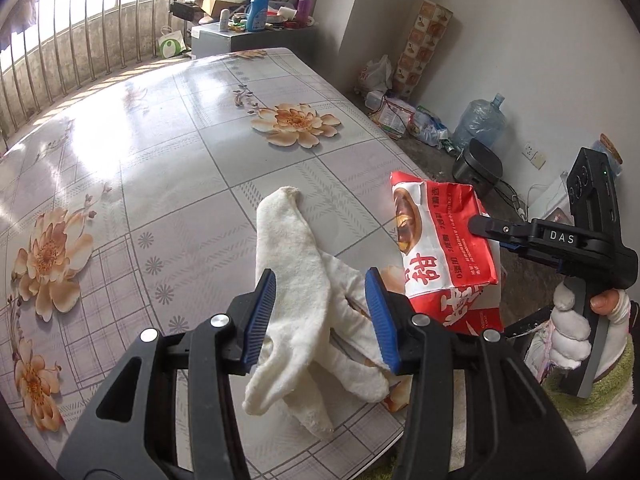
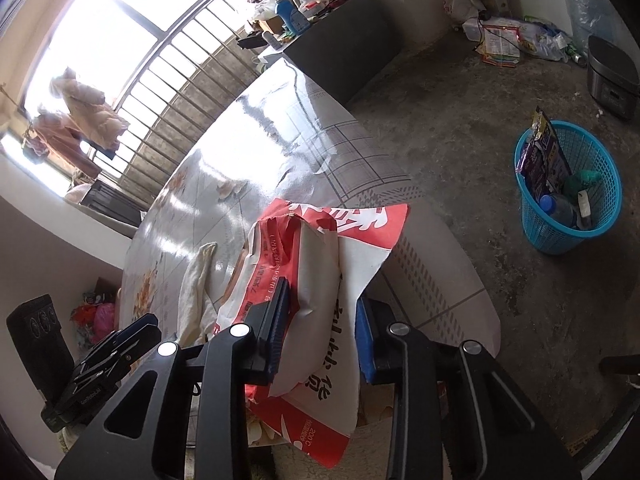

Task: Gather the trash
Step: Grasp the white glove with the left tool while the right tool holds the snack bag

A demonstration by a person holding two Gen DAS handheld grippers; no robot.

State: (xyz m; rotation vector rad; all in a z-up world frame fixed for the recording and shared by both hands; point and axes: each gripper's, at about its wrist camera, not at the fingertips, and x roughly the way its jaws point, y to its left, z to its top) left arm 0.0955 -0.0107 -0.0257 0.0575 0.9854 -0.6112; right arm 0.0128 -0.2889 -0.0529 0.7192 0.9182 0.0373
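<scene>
The right gripper (image 2: 320, 320) says "DAS" and pinches a crumpled red and white bag (image 2: 316, 280) with Chinese words. The left gripper (image 1: 322, 320) is open around a white cloth (image 1: 304, 304) on the flowery table (image 1: 160, 152).

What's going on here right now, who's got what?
The right gripper is shut on the red and white snack bag, holding it up at the table's edge. The blue basket on the floor already holds some wrappers and bottles. The left gripper is open, its fingers on either side of the white cloth lying on the table, not yet closed on it.
</scene>
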